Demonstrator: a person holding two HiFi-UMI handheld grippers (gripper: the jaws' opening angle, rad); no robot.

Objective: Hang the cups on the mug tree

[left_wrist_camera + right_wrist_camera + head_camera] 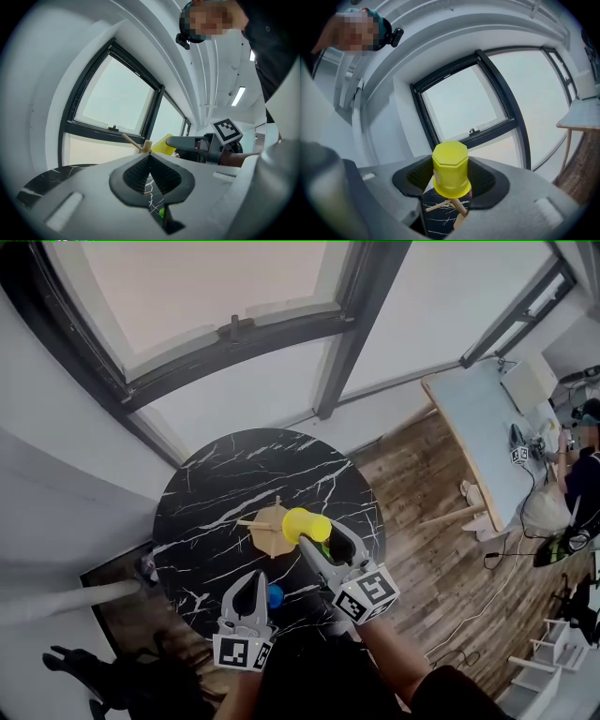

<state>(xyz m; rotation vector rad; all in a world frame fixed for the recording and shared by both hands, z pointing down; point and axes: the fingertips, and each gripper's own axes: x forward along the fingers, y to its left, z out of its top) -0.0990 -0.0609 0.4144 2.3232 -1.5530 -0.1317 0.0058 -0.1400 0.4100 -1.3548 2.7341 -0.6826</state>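
Note:
The wooden mug tree (269, 530) stands at the middle of the round black marble table (211, 493). My right gripper (321, 538) is shut on a yellow cup (307, 524) and holds it just right of the tree's top. In the right gripper view the yellow cup (451, 169) sits between the pads, bottom toward the camera, with the tree's pegs (451, 205) below it. My left gripper (247, 577) is shut and empty near the table's front edge, with a blue cup (275, 596) beside its right jaw. A green thing (325, 548) shows partly under the right gripper.
A large window rises behind the table. Wood floor lies to the right, with a light desk (473, 432) and a seated person at the far right. From the left gripper view, the tree's top (146, 146) and the right gripper (187, 143) are ahead.

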